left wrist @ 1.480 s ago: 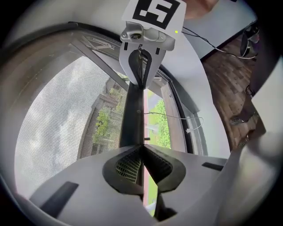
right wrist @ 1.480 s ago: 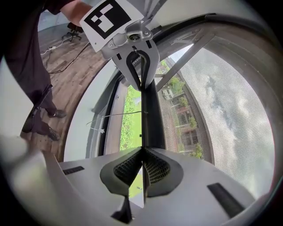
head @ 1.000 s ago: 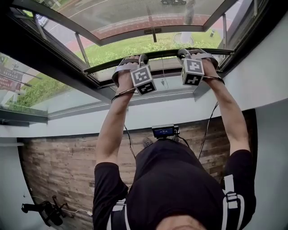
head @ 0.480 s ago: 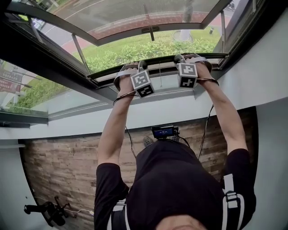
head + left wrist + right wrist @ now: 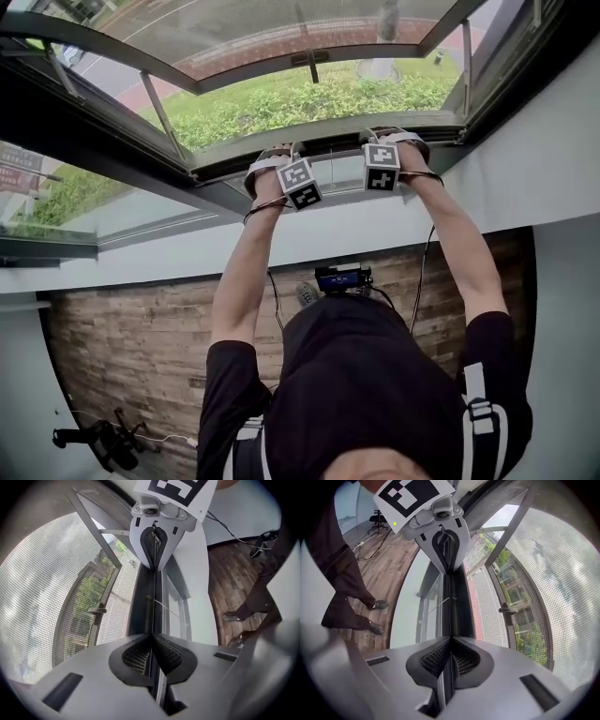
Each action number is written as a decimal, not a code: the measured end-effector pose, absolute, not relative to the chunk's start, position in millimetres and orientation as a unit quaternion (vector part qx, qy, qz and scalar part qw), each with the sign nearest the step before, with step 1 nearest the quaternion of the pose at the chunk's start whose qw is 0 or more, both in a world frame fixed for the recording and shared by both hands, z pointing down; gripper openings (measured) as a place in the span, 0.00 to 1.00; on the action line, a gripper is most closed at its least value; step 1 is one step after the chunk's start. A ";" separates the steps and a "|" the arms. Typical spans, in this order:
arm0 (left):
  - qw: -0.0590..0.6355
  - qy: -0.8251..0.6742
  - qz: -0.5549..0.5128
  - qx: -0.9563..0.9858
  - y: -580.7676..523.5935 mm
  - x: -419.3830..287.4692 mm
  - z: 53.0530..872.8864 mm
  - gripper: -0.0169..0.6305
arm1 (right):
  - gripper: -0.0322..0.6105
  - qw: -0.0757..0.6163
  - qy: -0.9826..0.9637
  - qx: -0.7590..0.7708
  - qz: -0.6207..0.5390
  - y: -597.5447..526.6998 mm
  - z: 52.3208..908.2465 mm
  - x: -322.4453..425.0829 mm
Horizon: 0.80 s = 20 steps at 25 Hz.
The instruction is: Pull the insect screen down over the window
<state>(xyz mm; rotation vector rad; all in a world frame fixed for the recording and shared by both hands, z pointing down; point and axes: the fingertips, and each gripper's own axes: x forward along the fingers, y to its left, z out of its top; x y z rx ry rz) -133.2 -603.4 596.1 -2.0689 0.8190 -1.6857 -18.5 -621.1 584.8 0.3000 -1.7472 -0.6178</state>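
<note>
Head view: arms stretched up to the window (image 5: 112, 122), left gripper (image 5: 274, 155) and right gripper (image 5: 394, 136) near each other on the bottom bar (image 5: 333, 131) of the insect screen. Bar low in the opening, close to the lower frame; touching it or not, impossible to tell. Grass (image 5: 309, 98) beyond.

Left gripper view: jaws together, pinching a thin lip along the bottom bar (image 5: 143, 602). Mesh (image 5: 51, 588) stretched to the left of the bar, with window frame and greenery visible through it. Right gripper (image 5: 157, 536) further along the same bar, likewise pinching it. Wooden floor (image 5: 234, 583) and shoes (image 5: 233, 617) off to the right.

Right gripper view: jaws closed on the same lip, with the bar running straight away between them to the left gripper (image 5: 440, 541). Mesh (image 5: 534, 583) to the right; floor, shoes and an office chair (image 5: 377, 520) to the left.
</note>
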 end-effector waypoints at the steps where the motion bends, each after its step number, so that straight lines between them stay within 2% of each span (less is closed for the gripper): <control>1: 0.172 0.289 -0.595 -0.730 -604.2 -133.5 600.1 0.06 | 0.08 0.592 -0.751 0.129 -0.263 -621.6 588.6 -18.7; 11: 0.148 0.290 -0.591 -0.738 -606.3 -134.8 636.7 0.06 | 0.08 0.599 -0.755 0.125 -0.235 -624.1 627.5 -19.7; 15: 0.129 0.312 -0.554 -0.761 -609.6 -133.9 637.6 0.06 | 0.08 0.593 -0.756 0.135 -0.240 -628.8 625.8 -18.5; 20: 0.132 0.302 -0.559 -0.761 -604.4 -133.2 639.7 0.06 | 0.08 0.582 -0.761 0.148 -0.245 -626.0 629.3 -19.3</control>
